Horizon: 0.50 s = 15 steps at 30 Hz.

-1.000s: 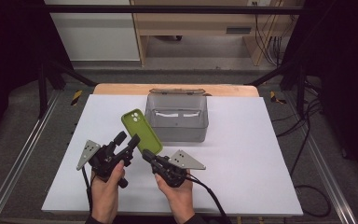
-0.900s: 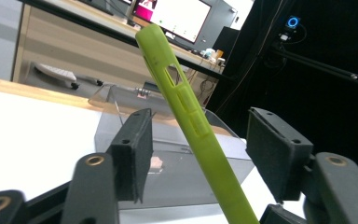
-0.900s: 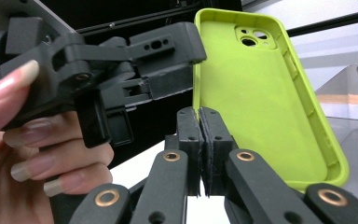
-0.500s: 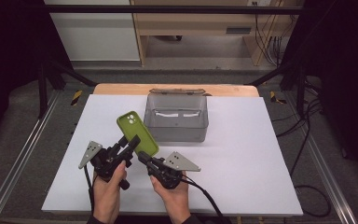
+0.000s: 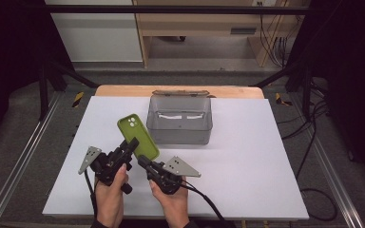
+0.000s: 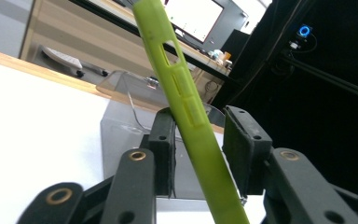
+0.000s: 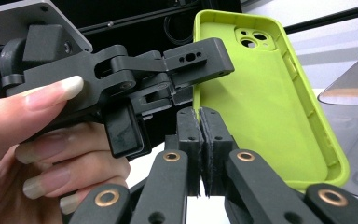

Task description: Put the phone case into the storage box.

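Near the table's front edge, the right gripper (image 5: pixel 142 160), jaws pressed together and empty, sits beside the left gripper (image 5: pixel 132 145), whose jaws have just been closing around a green phone case (image 5: pixel 138 137), not yet pinching. The case, light, bendy and best gripped by its rim, points its camera end away, toward the clear box (image 5: pixel 179 119).

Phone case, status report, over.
Left gripper closing around green phone case, pads not yet pressing. Right gripper shut, pinching its edge. Clear bin just behind.
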Each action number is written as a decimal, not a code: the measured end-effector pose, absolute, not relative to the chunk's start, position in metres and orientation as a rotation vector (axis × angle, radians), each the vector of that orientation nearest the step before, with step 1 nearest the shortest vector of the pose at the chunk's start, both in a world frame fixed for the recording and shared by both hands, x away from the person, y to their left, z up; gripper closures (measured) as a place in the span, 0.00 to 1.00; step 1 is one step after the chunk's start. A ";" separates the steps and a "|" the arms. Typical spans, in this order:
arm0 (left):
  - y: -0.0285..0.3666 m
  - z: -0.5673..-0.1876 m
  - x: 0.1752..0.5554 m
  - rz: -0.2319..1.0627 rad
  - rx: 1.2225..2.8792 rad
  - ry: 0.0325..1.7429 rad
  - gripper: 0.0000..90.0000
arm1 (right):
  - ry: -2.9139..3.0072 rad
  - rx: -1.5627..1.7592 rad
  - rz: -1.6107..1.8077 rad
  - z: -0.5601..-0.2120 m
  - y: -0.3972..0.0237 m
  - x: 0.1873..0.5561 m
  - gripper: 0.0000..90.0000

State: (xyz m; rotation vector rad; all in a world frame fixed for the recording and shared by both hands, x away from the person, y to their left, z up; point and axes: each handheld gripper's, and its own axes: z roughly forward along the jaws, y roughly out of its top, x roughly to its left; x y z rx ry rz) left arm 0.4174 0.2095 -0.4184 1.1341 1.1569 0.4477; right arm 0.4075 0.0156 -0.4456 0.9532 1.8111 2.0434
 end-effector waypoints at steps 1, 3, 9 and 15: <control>0.211 -0.419 0.417 0.449 1.130 1.160 0.74 | 1.811 0.953 2.043 -0.446 0.016 0.408 0.98; 0.213 -0.419 0.417 0.443 1.115 1.170 0.75 | 1.815 0.953 2.039 -0.446 0.017 0.407 0.98; 0.216 -0.423 0.417 0.405 1.078 1.186 0.78 | 1.795 0.980 2.036 -0.449 0.024 0.404 0.98; 0.221 -0.427 0.418 0.360 1.051 1.218 0.80 | 1.798 1.007 2.034 -0.452 0.032 0.403 0.98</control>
